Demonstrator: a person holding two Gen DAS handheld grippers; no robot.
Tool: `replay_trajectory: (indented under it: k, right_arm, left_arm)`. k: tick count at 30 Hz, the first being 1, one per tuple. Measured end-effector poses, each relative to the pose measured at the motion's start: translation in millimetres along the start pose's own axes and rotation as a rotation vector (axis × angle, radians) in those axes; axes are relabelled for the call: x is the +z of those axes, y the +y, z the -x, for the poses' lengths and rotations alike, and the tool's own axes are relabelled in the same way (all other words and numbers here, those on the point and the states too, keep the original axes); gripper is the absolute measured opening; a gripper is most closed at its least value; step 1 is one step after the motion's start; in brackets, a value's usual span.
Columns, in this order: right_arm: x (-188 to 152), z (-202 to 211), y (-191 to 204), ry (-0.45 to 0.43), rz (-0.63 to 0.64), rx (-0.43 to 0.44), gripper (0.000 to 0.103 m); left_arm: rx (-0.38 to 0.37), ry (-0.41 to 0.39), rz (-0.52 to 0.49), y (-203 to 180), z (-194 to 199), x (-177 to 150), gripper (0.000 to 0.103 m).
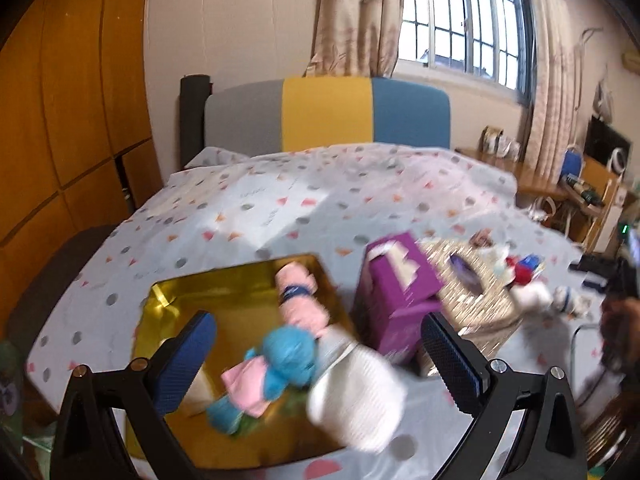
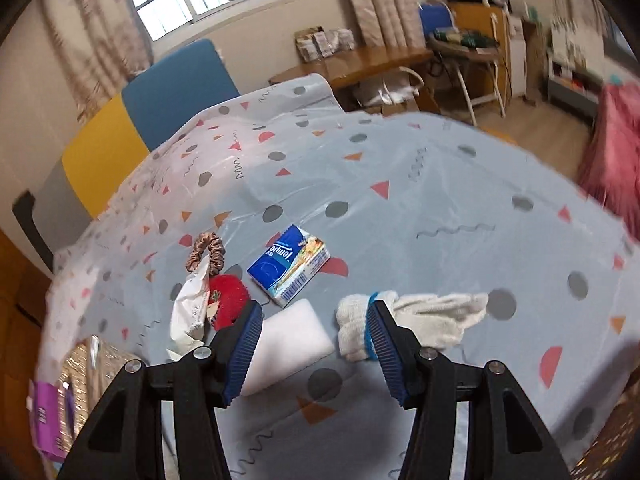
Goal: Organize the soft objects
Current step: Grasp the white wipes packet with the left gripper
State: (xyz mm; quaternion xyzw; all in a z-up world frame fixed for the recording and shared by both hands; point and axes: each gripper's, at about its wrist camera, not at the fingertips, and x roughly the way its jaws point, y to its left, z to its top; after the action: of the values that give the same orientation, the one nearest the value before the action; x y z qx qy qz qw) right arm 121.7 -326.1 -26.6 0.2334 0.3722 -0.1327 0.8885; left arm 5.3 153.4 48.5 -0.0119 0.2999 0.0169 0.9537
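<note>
Over a glossy gold tray [image 1: 176, 292] on the patterned bedspread [image 1: 280, 208], the left gripper [image 1: 320, 350] hangs wide open and empty above a fuzzy blue-and-pink plush [image 1: 280, 364] and a white knitted bundle [image 1: 356, 396]. The right gripper [image 2: 314, 338], jaws apart and empty, frames a white foam block [image 2: 292, 340] beside a knit glove [image 2: 428, 316] and a tissue pack [image 2: 290, 264].

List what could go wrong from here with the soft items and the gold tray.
1. The white cloth lies over the gold tray edge, beside the blue toy; it may slide out onto the bed.
2. The open right gripper sits between the white sponge and the glove; closing could catch either.
</note>
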Motion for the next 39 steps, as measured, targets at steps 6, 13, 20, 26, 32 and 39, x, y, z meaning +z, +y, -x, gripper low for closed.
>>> replay_trajectory:
  k: [6,13,20,26,32,39]
  right_arm:
    - [3,-4,-12,0.023,-0.082,0.030,0.056]
    - [3,-5,-18,0.045,-0.129,0.086,0.056]
    - [3,-3,-17,0.054,-0.140,0.149,0.056]
    - [4,-6,-23,0.076,-0.183,0.199,0.058]
    - [3,-12,-27,0.114,-0.212,0.241,0.058]
    - [2,-17,-31,0.143,-0.250,0.275,0.058]
  left_arm:
    - [-0.146,0.055,-0.071,-52,-15,36,0.103]
    - [-0.309,0.156,-0.203,-149,-52,71,0.098]
    - [-0.370,0.316,-0.288,-240,-122,82,0.079]
    - [-0.396,0.444,-0.218,-285,-194,84,0.074]
    - [-0.364,0.542,-0.195,-314,-257,79,0.073]
    - [-0.271,0.625,-0.161,-318,-312,59,0.070]
